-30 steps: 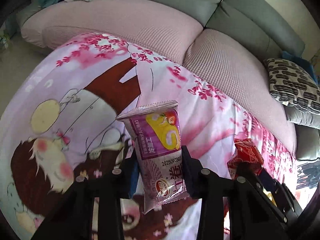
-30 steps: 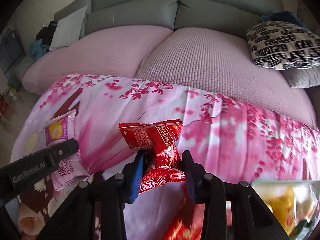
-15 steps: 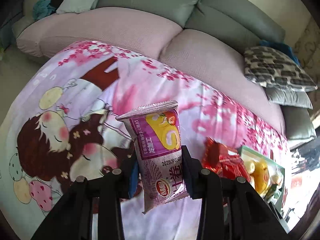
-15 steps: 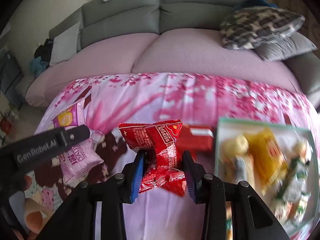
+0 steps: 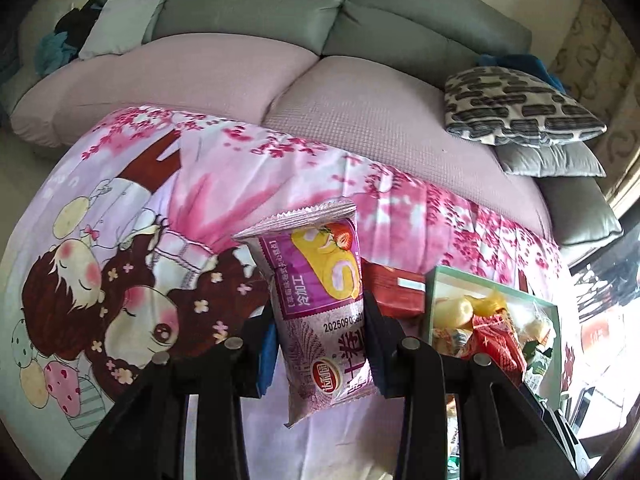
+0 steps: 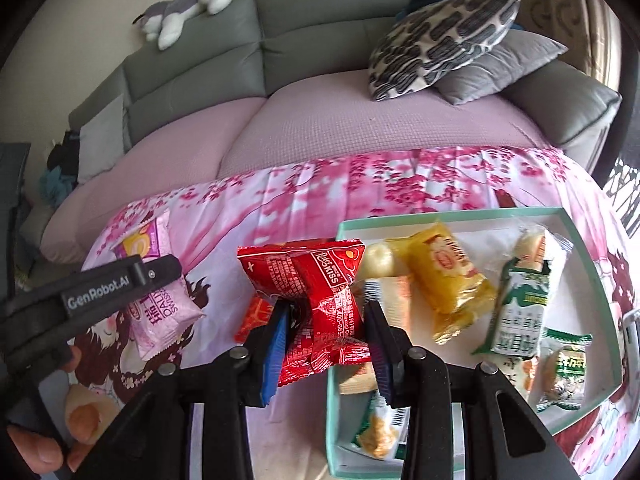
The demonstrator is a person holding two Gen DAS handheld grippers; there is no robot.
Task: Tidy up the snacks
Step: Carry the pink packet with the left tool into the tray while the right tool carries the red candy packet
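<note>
My left gripper [image 5: 320, 344] is shut on a purple swiss-roll snack packet [image 5: 320, 280], held upright above the pink cartoon blanket [image 5: 140, 240]. In the right wrist view that same purple packet [image 6: 160, 304] and the left gripper [image 6: 96, 300] show at the left, with a hand below. My right gripper [image 6: 326, 344] is shut on a crumpled red snack packet [image 6: 316, 292], held over the left rim of the pale green box [image 6: 592, 272]. The green box [image 5: 430, 292] lies to the right of the left gripper and holds several wrapped snacks, among them a yellow packet [image 6: 448, 276].
A flat red box [image 5: 394, 290] lies on the blanket beside the green box. Behind the blanket runs a pink-covered grey sofa [image 6: 340, 120] with a patterned cushion [image 6: 440, 36], grey cushions and a plush toy [image 6: 188, 0] on its backrest.
Both grippers have carried their packets to the right across the blanket. The green box has come into view, and the red packet now hangs at its left rim.
</note>
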